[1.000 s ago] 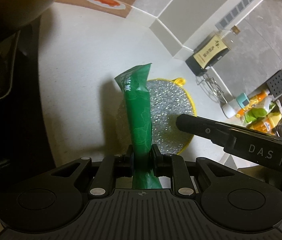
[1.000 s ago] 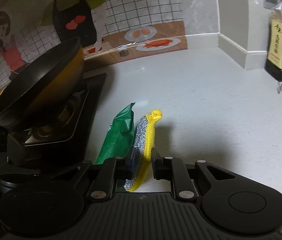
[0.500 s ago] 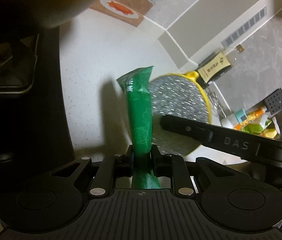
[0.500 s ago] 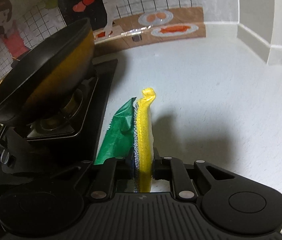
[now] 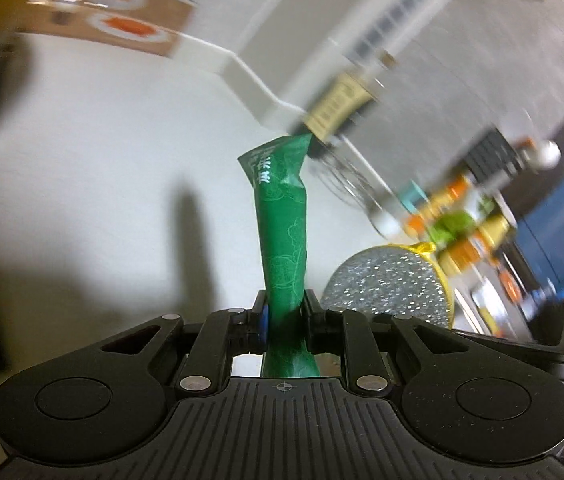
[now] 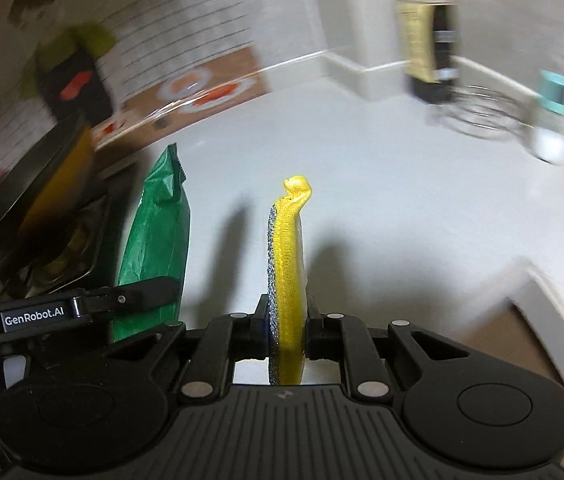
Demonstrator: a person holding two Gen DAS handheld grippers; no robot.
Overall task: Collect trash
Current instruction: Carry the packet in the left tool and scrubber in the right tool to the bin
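- Left wrist view: the left gripper (image 5: 284,312) is clamped on a green wrapper (image 5: 282,232), pinched near its lower end so the rest stands up and forward beyond the fingers, off the white countertop (image 5: 102,160).
- Same view: the round silver scouring pad (image 5: 388,286) with yellow rim shows just to the right, flat face toward this camera; part of the other tool crosses below it.
- Background is motion-blurred; a dark bottle (image 5: 338,108) with a yellow label stands by the wall, and the items further right are probably condiment containers, though that cannot be confirmed.
- Right wrist view: the right gripper (image 6: 284,316) is closed on the scouring pad (image 6: 288,264), held edge-on, hanging loop uppermost. The edge grip suits a thin disc.
- Same view: the wrapper (image 6: 158,240) appears to the left, in the left tool's fingers, near a tilted black pan (image 6: 34,176) on the stove.
- Judgement: both items are lifted clear for carrying to a bin; no bin is in view.
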